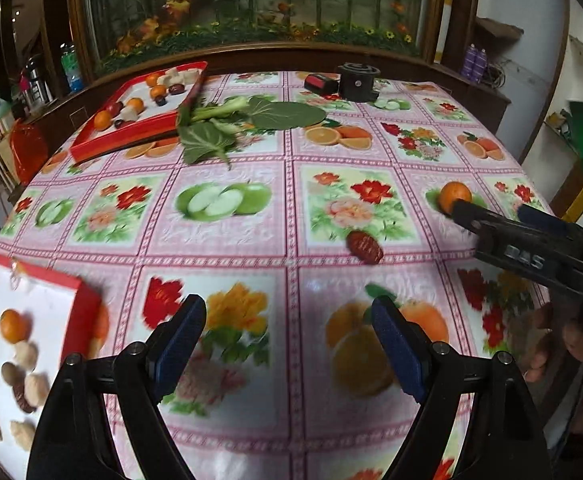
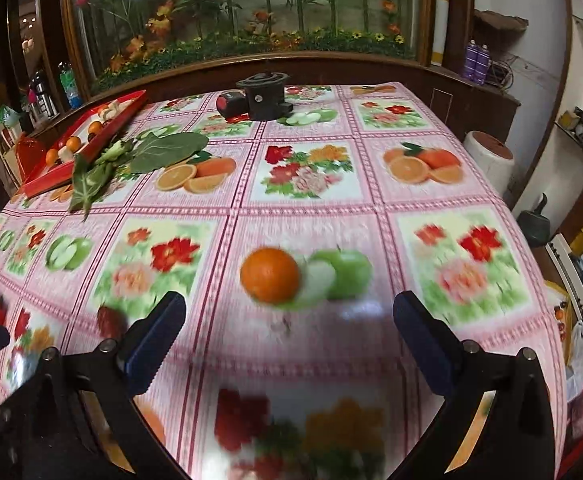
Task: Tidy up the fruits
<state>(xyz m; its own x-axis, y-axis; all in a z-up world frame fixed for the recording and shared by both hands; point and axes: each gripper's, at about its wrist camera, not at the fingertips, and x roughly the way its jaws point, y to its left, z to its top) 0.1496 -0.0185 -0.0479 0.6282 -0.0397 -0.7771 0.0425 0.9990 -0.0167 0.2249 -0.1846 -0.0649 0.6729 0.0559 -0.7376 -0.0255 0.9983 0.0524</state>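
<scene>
A loose orange rests on the fruit-print tablecloth just ahead of my right gripper, which is open and empty. Seen from the left wrist view, that orange lies at the tip of the right gripper. A dark red date lies on the cloth to its left, blurred beside the right gripper's left finger. My left gripper hovers open over the cloth with nothing between its fingers. The near red tray holds an orange and several pale and brown pieces.
A second red tray with oranges, dates and pale pieces sits at the far left. Green leaves lie beside it. A black device and a red-black box stand at the far edge. A white stool stands off the table's right side.
</scene>
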